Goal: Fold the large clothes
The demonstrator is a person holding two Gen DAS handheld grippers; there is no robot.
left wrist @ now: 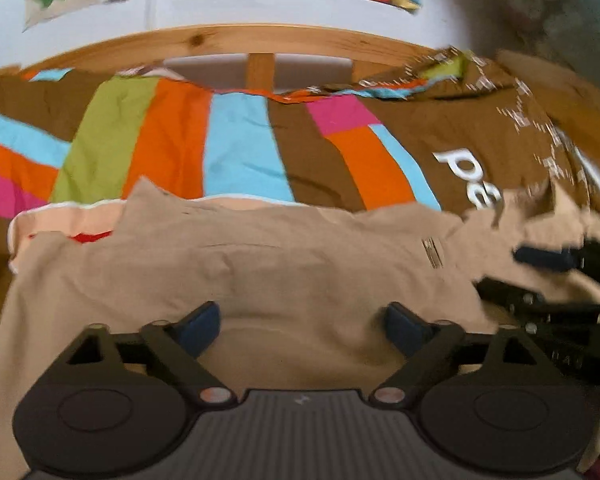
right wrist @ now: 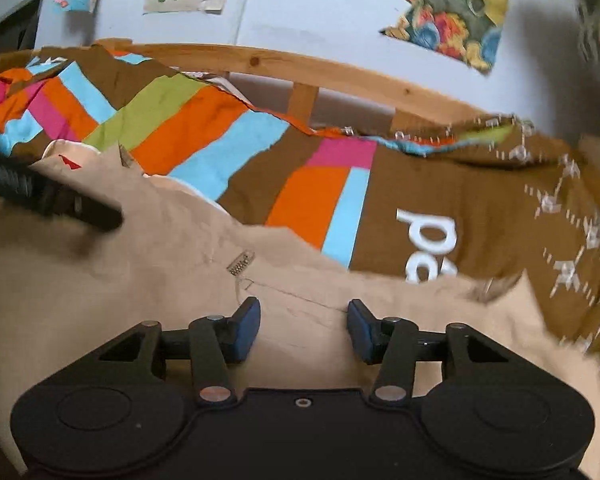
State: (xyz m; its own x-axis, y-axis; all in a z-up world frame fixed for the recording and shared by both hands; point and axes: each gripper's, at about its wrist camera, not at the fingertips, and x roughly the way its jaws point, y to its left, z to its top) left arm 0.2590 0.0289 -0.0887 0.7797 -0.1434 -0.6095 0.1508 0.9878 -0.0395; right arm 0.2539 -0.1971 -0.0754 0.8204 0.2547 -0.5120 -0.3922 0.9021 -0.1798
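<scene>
A large tan garment [left wrist: 260, 272] lies spread on a bed, with a pale pink and red inner part [left wrist: 72, 224] showing at its far left. My left gripper [left wrist: 300, 322] is open and empty just above the tan cloth. My right gripper [right wrist: 303, 326] is open and empty over the same tan garment [right wrist: 140, 280], near a small stitched tab [right wrist: 241, 263]. The right gripper also shows at the right edge of the left wrist view [left wrist: 560, 276]. The left gripper shows at the left edge of the right wrist view [right wrist: 52, 196].
The bed has a brown cover with orange, blue, green and pink stripes [left wrist: 236, 144] and white lettering [right wrist: 428, 248]. A wooden bed rail [left wrist: 260, 44] runs along the far side before a white wall with colourful pictures [right wrist: 452, 12].
</scene>
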